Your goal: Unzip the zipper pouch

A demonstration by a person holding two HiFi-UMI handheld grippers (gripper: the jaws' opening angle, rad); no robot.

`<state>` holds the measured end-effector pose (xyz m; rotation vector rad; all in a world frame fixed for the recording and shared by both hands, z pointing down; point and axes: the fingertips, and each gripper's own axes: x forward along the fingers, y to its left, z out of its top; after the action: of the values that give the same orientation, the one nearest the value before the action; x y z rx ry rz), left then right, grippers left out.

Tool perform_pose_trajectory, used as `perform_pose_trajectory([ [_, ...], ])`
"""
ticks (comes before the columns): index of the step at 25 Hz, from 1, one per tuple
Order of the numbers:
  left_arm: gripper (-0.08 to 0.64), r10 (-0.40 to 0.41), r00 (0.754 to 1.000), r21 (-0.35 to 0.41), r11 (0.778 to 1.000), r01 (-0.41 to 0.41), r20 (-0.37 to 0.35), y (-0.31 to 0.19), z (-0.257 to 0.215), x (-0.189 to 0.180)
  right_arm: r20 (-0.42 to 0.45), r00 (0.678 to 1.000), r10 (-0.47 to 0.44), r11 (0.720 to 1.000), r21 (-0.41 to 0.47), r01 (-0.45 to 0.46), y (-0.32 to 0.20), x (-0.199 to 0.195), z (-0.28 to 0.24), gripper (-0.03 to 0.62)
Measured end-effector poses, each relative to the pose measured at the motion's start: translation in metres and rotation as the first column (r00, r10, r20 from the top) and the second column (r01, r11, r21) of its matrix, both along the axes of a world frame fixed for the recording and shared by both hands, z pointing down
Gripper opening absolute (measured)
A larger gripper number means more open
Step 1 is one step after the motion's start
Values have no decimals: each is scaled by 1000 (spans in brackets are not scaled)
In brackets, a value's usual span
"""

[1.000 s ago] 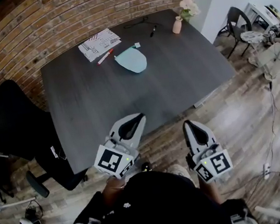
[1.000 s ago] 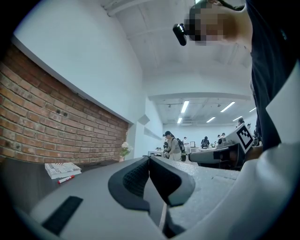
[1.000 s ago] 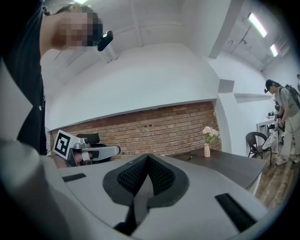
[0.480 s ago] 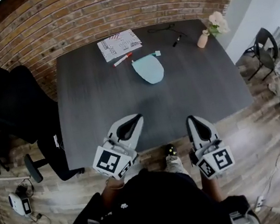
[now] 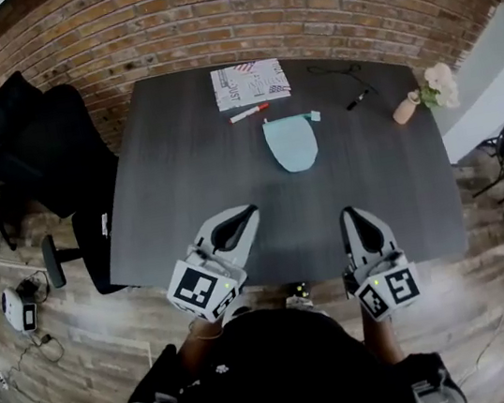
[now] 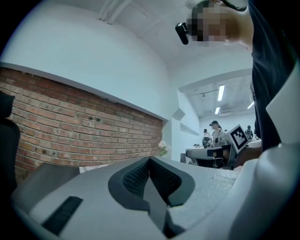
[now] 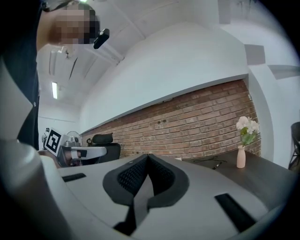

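Zipper pouch on table, untouched

dark table with pale blue pouch, papers, red marker, vase, black cable

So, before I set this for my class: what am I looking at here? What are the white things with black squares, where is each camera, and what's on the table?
There is no robot. A person at a dark table holds a white two-jaw tool in each hand: the left gripper and the right gripper. The marked cubes are part of them. The top-down picture comes from a camera on the person's head. The other two come from cameras on the grippers, looking along their jaws. Both grippers are shut and hold nothing. On the table lie a light blue zipper pouch, printed papers, a red marker, a black pen and a vase of flowers.
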<state>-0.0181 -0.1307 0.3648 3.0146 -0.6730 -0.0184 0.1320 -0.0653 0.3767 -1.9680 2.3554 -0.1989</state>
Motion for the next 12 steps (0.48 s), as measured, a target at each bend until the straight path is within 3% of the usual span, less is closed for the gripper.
perform_pose_trajectory([
  [12,3,-142,988,-52,988,145,59,-14,10,39,16,994,-112,993,-40,112,-37,56,17,2],
])
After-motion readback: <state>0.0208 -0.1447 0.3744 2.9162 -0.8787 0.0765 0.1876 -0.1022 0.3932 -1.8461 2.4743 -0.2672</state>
